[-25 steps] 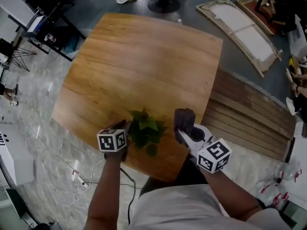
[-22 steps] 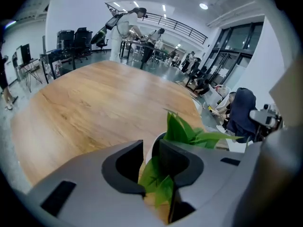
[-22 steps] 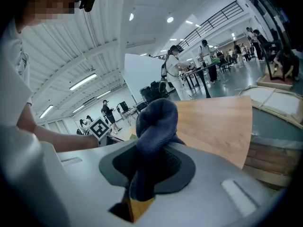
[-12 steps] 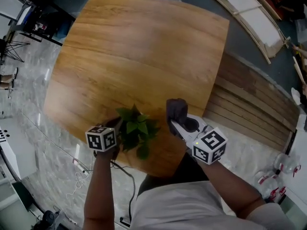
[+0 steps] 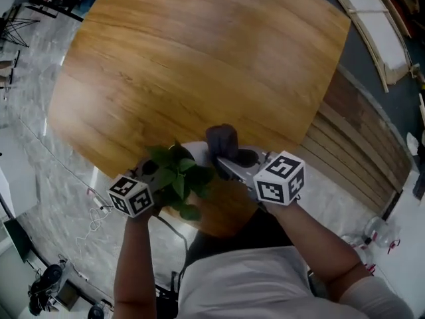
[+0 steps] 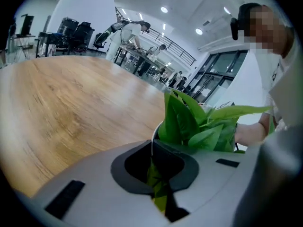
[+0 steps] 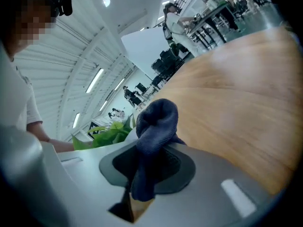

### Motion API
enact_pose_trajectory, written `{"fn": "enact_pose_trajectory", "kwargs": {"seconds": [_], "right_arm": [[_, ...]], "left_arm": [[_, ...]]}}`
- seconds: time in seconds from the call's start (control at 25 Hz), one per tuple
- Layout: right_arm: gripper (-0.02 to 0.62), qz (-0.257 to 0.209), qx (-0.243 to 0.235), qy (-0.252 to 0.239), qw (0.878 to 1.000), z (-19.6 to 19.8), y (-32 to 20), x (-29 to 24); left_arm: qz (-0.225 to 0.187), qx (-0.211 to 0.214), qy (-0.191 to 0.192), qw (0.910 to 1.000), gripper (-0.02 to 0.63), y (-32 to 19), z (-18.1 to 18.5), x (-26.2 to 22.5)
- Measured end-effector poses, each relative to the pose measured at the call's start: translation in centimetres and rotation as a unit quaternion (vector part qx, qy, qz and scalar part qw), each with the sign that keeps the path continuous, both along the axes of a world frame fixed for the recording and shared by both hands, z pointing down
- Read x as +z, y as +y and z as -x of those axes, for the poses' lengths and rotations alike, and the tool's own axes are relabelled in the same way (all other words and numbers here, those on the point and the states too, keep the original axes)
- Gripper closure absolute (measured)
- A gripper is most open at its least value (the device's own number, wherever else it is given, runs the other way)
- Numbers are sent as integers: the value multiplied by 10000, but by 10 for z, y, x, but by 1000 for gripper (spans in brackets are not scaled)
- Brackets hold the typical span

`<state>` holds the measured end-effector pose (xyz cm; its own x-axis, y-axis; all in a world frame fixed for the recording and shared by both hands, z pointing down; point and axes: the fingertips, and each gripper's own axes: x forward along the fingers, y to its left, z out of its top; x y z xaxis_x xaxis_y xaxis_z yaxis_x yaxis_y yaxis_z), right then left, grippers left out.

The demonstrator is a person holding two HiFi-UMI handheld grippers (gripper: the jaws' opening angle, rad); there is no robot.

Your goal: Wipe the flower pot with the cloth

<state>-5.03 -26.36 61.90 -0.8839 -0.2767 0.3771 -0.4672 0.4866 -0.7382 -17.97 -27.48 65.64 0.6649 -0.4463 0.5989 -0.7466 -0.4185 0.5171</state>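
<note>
A small white flower pot (image 5: 193, 151) with a green leafy plant (image 5: 174, 177) is near the table's front edge. My left gripper (image 5: 154, 173) is shut on the pot's thin white rim (image 6: 152, 137), and the leaves (image 6: 194, 122) rise just past its jaws. From the right, my right gripper (image 5: 229, 161) is shut on a dark blue-grey cloth (image 5: 222, 140). The bunched cloth (image 7: 155, 122) sticks up out of the jaws and rests against the pot's right side. The plant's leaves (image 7: 106, 132) show just left of the cloth.
The wooden table (image 5: 199, 58) spreads out bare beyond the pot. Its front edge is right under the grippers, with my torso (image 5: 239, 284) below. Wooden slats (image 5: 362, 145) lie on the floor at the right, and a white cable (image 5: 96, 208) at the left.
The two grippers have come together. The cloth, which stood apart from the plant, now meets the pot's side. The pot has shifted slightly toward the table's front edge.
</note>
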Motion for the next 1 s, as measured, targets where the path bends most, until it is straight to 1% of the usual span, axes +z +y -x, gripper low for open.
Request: {"fn": "enact_pose_trajectory", "kwargs": {"seconds": [0.12,0.2,0.24,0.32,0.4,0.48,0.52,0.56,0.64,0.76,0.8,0.84,0.92,1.0], "right_arm": [[527,134,-466,-412,9980,43,13,-16],[528,201,-637,-579,9961,55,19,-24],[528,209,-693,-587,9956,57,21,-24],[528,100,-743,-323,9967,52,20,-11],[528,-4,-698,223,9973,40,14,21],[529,76,-624,722,9954,26,10,55],[529,158,-590,810,9948,23,10,65],[528,218,-568,789,9950,22,10,66],[528,218,-606,568,9963,27,13,51],[529,293,-741,-95,9968,45,19,2],[529,298,-821,-238,9959,49,21,-11],[529,284,-898,-293,9951,52,22,-20],[529,285,-949,-229,9948,50,21,-17],[529,337,-898,56,9954,40,18,8]], "left_arm": [[-238,46,105,9997,592,5,6,4],[-340,82,154,9993,592,8,11,4],[-375,106,188,9991,592,10,13,4],[-460,180,225,9985,592,12,13,2],[-601,285,205,9976,592,9,12,-2],[-731,427,130,9963,592,10,9,-5],[-780,504,70,9957,592,12,7,-4],[-836,585,-3,9948,592,14,5,-3],[-1000,768,-178,9919,592,17,0,-4],[-1174,1062,-387,9866,592,21,-4,-6],[-1205,1159,-456,9849,592,22,-6,-7],[-1240,1253,-525,9830,592,23,-8,-7],[-1328,1416,-623,9790,592,24,-11,-11],[-1429,1550,-674,9752,592,26,-17,-16]]}}
